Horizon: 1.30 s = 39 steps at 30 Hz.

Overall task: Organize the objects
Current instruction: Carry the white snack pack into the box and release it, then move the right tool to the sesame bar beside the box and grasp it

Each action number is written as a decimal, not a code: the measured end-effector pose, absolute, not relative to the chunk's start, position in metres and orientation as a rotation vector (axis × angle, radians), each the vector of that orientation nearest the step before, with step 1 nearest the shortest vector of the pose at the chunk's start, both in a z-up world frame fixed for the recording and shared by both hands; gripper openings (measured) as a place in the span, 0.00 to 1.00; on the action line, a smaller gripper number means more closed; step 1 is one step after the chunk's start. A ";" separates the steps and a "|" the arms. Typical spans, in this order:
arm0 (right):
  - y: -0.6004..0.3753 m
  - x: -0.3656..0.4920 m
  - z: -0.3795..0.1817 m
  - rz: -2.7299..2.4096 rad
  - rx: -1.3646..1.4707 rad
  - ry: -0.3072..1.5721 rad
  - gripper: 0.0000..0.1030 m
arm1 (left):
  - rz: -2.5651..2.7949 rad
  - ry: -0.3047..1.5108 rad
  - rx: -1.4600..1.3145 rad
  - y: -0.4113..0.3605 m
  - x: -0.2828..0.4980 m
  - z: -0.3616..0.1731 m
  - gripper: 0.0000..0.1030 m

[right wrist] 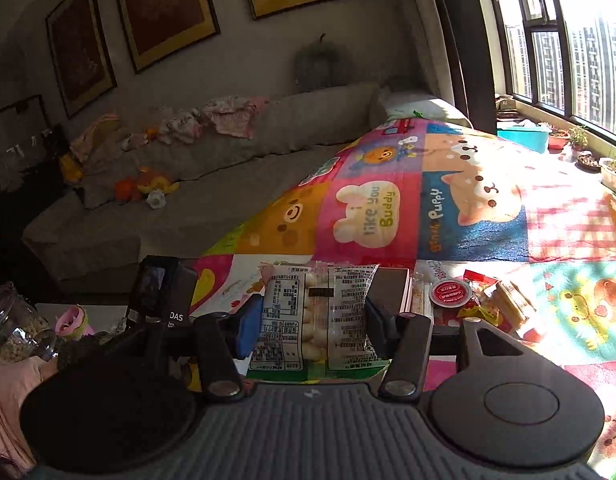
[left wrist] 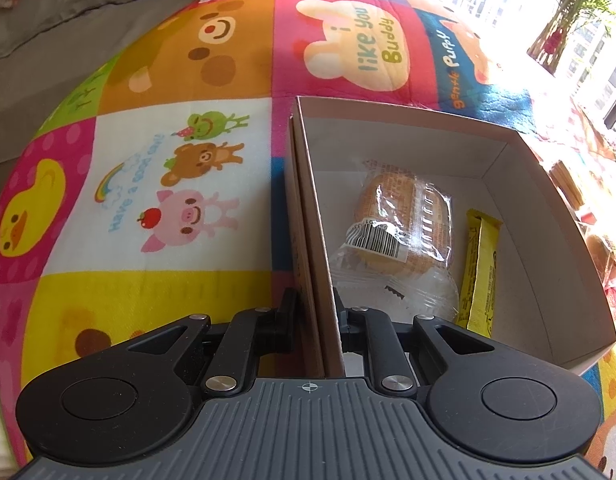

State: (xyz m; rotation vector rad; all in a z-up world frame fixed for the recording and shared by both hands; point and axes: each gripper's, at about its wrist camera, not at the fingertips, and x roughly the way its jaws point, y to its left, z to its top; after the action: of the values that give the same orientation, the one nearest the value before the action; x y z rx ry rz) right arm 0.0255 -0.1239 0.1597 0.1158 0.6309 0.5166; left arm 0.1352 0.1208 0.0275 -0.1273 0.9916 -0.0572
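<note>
Right gripper (right wrist: 313,320) clamps a clear snack packet (right wrist: 315,316) across its middle, held above the cartoon play mat (right wrist: 467,220). Packet looks light, crinkly, slippery film (contents likely crushable), so mid-body hold suits. Left gripper (left wrist: 315,308) pinches the cardboard box (left wrist: 547,216) wall; wrapped cake (left wrist: 403,216) and yellow bar (left wrist: 479,268) lie inside.

The left wrist camera looks steeply down along its fingers from close above the open brown cardboard box (left wrist: 547,216), which fills the right of its picture on the bright patchwork cartoon-animal blanket (left wrist: 168,184). The right wrist camera sits higher and faces more nearly level across the room, over the blanket (right wrist: 487,236) to the grey sofa (right wrist: 236,160), framed pictures and sunlit window. Both views share the blanket's "I like you Buddy" bear patch (left wrist: 355,44) (right wrist: 367,212).
</note>
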 end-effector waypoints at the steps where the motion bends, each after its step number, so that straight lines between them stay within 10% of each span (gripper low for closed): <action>1: -0.114 0.034 0.153 0.518 0.110 0.650 0.52 | -0.058 0.991 -0.131 0.121 0.135 0.027 0.16; 14: -0.063 0.097 0.054 0.487 0.197 0.871 0.53 | -0.070 0.979 -0.136 0.123 0.133 0.026 0.16; 39: -0.228 0.120 0.072 0.133 0.337 0.806 0.59 | -0.052 0.983 -0.123 0.119 0.134 0.027 0.16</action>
State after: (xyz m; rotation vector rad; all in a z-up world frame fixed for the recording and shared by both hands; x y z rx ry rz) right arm 0.1196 -0.2281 0.0723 0.3371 0.8063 0.1327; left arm 0.1336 0.1192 0.0273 -0.1229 0.9829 -0.0524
